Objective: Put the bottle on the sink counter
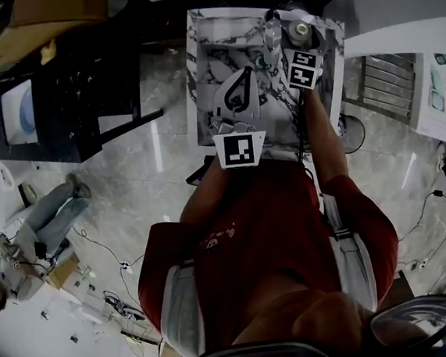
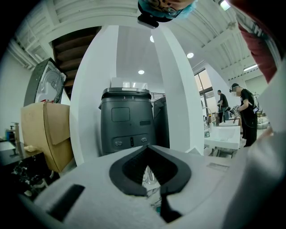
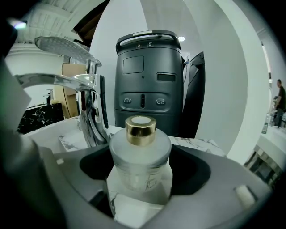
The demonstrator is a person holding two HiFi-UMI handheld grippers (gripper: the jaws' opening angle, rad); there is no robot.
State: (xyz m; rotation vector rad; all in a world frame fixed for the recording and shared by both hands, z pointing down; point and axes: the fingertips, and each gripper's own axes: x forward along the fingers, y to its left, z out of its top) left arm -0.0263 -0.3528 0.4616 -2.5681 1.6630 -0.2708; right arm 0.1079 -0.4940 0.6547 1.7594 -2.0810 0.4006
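A frosted glass bottle point(image 3: 140, 156) with a gold cap stands upright on the marble sink counter point(image 3: 199, 144), at its back right corner beside the chrome faucet point(image 3: 85, 89). My right gripper point(image 3: 143, 172) is open, its jaws standing on either side of the bottle with dark gaps between pads and glass. From the head view the bottle point(image 1: 300, 29) sits just beyond the right gripper point(image 1: 301, 44). My left gripper point(image 1: 245, 72) hovers over the sink basin, shut and empty; its tips point(image 2: 147, 146) meet in its own view.
The faucet point(image 1: 272, 32) rises just left of the bottle. A dark grey machine point(image 3: 149, 85) stands behind the counter. A black table point(image 1: 58, 95) is to the sink's left, a metal rack point(image 1: 386, 79) to its right. A person sits on the floor point(image 1: 33, 239).
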